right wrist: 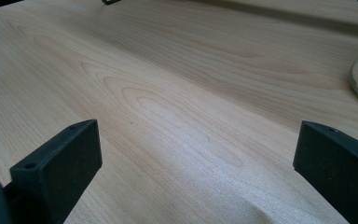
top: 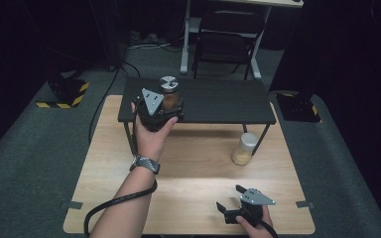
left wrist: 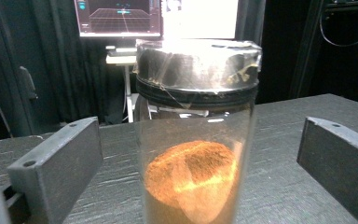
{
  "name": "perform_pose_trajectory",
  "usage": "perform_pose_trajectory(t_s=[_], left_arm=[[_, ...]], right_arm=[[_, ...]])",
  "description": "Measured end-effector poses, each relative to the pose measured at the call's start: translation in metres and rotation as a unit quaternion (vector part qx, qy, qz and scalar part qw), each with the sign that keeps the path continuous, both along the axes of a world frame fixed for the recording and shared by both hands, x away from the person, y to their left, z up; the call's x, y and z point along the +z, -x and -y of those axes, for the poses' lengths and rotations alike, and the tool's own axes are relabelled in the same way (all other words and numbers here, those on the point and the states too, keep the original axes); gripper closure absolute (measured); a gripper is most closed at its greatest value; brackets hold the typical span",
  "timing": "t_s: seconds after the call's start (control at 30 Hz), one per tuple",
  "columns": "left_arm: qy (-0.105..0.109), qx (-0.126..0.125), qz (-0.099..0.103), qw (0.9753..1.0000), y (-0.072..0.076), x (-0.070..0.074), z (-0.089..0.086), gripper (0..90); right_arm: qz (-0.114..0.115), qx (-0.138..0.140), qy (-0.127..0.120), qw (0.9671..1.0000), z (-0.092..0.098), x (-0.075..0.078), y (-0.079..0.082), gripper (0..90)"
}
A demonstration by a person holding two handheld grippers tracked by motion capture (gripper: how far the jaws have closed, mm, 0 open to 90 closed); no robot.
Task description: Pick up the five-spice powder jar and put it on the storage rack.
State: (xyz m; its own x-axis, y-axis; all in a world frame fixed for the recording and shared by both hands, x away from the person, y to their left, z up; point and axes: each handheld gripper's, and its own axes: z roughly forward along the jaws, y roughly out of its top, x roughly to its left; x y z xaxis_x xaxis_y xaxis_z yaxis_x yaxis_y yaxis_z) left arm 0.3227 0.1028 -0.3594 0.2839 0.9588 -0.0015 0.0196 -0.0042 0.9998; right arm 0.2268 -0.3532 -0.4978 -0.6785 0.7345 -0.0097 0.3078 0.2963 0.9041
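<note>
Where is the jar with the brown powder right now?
In the high view, the spice jar stands on the black shelf, toward its left end, between the open left tongs.

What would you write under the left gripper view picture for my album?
Clear glass jar of orange-brown powder with a silver metal lid stands on a black shelf, between the open left gripper.

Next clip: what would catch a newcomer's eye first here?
Most striking is the glass jar of brown powder with a metal lid, standing on the black shelf between the open fingers of the left gripper. A second jar, holding pale grains, stands on the wooden table beside a shelf leg. The right gripper rests open near the table's front edge.
</note>
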Motion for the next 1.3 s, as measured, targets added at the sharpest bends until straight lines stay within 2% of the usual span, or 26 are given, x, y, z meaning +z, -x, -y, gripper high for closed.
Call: perform_pose_trajectory(t_s=[0.47,0.8,1.0,1.2,1.3], left_arm=[[-0.009,-0.015,0.007,0.9998,0.025,-0.006,-0.010,0.5],[-0.006,-0.027,0.011,0.9995,0.048,-0.016,-0.021,0.5],[-0.005,-0.035,0.015,0.9993,0.064,-0.026,-0.025,0.5],[-0.001,-0.041,0.010,0.9991,0.079,-0.040,-0.029,0.5],[-0.009,-0.042,0.008,0.9990,0.086,-0.047,-0.029,0.5]], right_arm=[[0.000,0.001,0.006,1.0000,-0.002,0.001,0.000,0.4],[0.002,0.001,0.010,1.0000,-0.003,0.001,0.001,0.4],[0.002,0.001,0.012,0.9999,-0.004,0.002,0.001,0.4],[0.002,0.001,0.014,0.9999,-0.005,0.002,0.001,0.4],[0.002,0.002,0.015,0.9999,-0.005,0.002,0.001,0.4]])
